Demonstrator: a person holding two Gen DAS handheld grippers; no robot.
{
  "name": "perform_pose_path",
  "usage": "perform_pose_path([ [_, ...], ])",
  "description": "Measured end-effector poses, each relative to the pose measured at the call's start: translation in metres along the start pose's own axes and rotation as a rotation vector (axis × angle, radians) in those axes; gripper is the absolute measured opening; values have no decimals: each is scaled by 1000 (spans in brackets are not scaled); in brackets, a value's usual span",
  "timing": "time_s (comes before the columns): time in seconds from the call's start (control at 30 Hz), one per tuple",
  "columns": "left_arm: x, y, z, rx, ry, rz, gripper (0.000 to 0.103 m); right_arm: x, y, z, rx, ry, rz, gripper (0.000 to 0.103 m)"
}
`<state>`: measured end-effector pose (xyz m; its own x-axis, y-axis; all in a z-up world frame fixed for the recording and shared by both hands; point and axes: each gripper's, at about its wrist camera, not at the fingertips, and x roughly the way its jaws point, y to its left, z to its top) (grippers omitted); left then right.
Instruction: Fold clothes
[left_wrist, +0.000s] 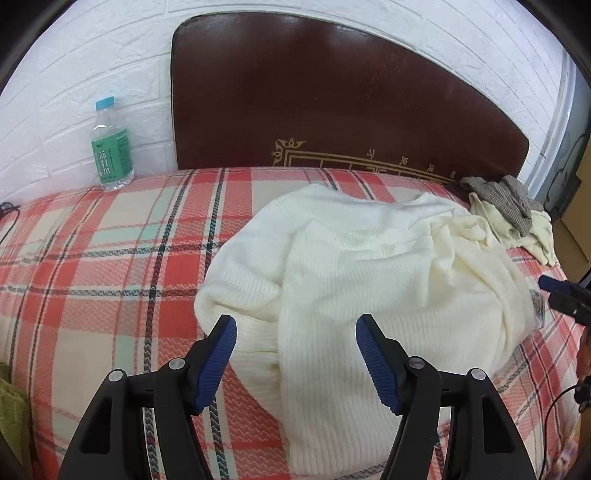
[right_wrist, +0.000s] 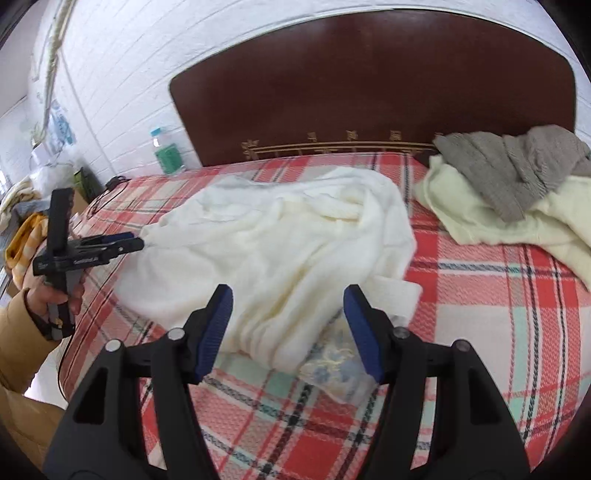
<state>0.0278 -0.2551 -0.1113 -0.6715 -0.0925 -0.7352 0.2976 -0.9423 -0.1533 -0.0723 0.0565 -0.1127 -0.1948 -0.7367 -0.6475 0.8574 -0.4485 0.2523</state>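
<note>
A white ribbed sweater (left_wrist: 369, 277) lies crumpled across the middle of the plaid-covered bed (left_wrist: 110, 258). My left gripper (left_wrist: 295, 325) is open just above the sweater's near edge, and its blue pads (left_wrist: 221, 354) press on nothing. The right wrist view shows the same sweater (right_wrist: 280, 236), with my right gripper (right_wrist: 288, 295) open over its near hem and holding nothing. A hand in a tan sleeve holds the left gripper (right_wrist: 125, 242) at the sweater's left corner. The right gripper's tip (left_wrist: 561, 295) shows at the sweater's right edge.
A grey and cream pile of clothes (right_wrist: 517, 177) sits at the back right by the dark headboard (right_wrist: 369, 92). A water bottle (left_wrist: 110, 147) stands at the back left against the white brick wall. A thin patterned piece (right_wrist: 332, 365) pokes from under the sweater's hem.
</note>
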Motion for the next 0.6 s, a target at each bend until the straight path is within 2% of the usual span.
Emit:
perform_pose_path([
  [0.07, -6, -7, -3, 22, -4, -4, 76, 17, 4, -2, -18, 47, -1, 65],
  [0.17, -16, -26, -9, 93, -4, -12, 78, 44, -8, -10, 17, 138, -32, 65],
  [0.33, -29, -89, -22, 326, -23, -47, 82, 18, -26, -9, 123, 73, 45, 65],
  [0.43, -30, -134, -30, 478, -43, -83, 82, -7, -49, -5, 236, -3, 149, 66],
  [0.5, -26, -166, -36, 585, -61, -111, 82, -17, -65, -5, 303, -23, 164, 67],
  [0.6, -15, -210, -46, 748, -92, -119, 82, -20, -81, -5, 357, -13, 138, 67],
])
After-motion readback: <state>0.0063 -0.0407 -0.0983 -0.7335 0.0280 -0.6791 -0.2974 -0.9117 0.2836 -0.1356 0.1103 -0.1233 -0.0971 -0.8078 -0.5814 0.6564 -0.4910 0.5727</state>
